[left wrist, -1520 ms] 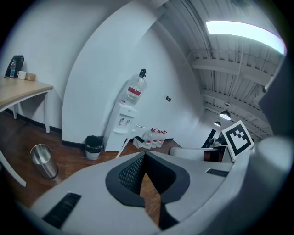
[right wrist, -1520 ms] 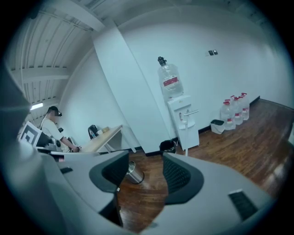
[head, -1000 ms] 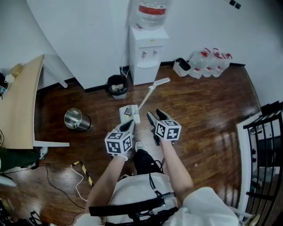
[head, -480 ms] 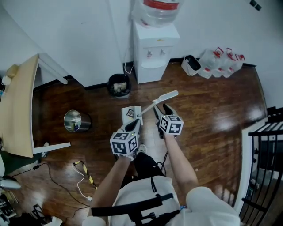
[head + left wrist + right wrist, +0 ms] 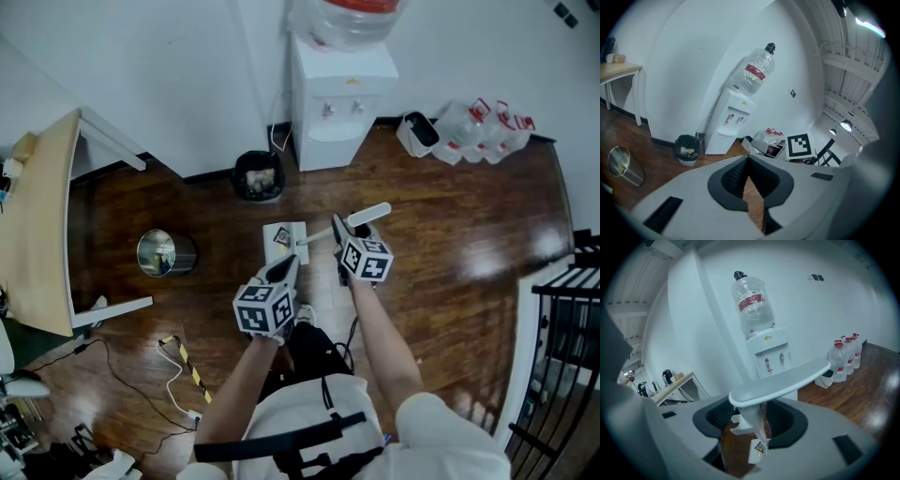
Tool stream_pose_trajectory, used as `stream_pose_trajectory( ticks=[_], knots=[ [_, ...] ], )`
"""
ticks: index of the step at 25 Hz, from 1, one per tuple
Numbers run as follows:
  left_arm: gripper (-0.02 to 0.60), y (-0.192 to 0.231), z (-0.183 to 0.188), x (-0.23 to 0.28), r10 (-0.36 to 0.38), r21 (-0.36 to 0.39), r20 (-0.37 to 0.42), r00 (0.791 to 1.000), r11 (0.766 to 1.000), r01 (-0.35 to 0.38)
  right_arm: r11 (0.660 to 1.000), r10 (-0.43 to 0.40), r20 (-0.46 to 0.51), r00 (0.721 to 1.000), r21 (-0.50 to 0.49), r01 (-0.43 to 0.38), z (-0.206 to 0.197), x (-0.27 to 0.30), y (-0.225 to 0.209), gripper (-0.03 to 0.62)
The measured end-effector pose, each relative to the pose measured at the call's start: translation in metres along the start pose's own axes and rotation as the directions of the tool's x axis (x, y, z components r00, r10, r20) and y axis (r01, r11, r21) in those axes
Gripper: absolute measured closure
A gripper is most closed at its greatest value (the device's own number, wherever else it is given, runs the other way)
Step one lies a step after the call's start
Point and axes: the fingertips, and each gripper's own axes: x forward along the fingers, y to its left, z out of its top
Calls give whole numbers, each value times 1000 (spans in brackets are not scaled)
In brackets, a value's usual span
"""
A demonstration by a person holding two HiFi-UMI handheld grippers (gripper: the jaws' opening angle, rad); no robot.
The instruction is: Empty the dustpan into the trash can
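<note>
Pickup: right gripper (image 5: 349,228) jaws closing with white plastic long-handled dustpan (image 5: 284,241) handle between them, unclamped; left gripper (image 5: 749,161) pinched shut, empty. Next: clamp firmly, then carry level to round black trash bin (image 5: 258,175) beyond dustpan.

Room is lit brightly and evenly from overhead. Glare patches are noted on the wooden floor (image 5: 483,265). Ceiling lamps (image 5: 846,125) are recorded as blown-out spots. Both gripper views are strongly fisheye-bent, with dark vignetted corners. The nearest foreground is rendered soft.

Wht dustpan (image 5: 284,240), dk-brown floor (image 5: 450,234)
</note>
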Motion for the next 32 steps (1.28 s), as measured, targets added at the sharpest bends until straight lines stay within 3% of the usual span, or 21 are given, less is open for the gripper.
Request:
stream_pose_trajectory(
  ticks=[3, 4, 18, 24, 32],
  knots=[
    [583, 7, -2, -1, 10, -8, -5, 1000, 1000, -10, 1000, -10, 10, 1000, -11, 10, 2, 3, -2, 454],
    [583, 10, -3, -3, 15, -11, -6, 1000, 1000, -15, 1000, -16, 11, 1000, -19, 17, 2, 3, -2, 462],
    [583, 67, -24, -70, 119, -78, 26, 993, 990, -117, 993, -114, 24, 993, -10, 114, 40, -42, 30, 470],
    [583, 96, -32, -117, 130, -89, 32, 991, 988, -127, 992, -121, 27, 992, -16, 122, 61, -67, 81, 471],
    [583, 137, -18, -185, 126, -73, 85, 988, 990, -120, 994, -73, 25, 997, -83, 74, 62, -78, 191, 471]
  ],
)
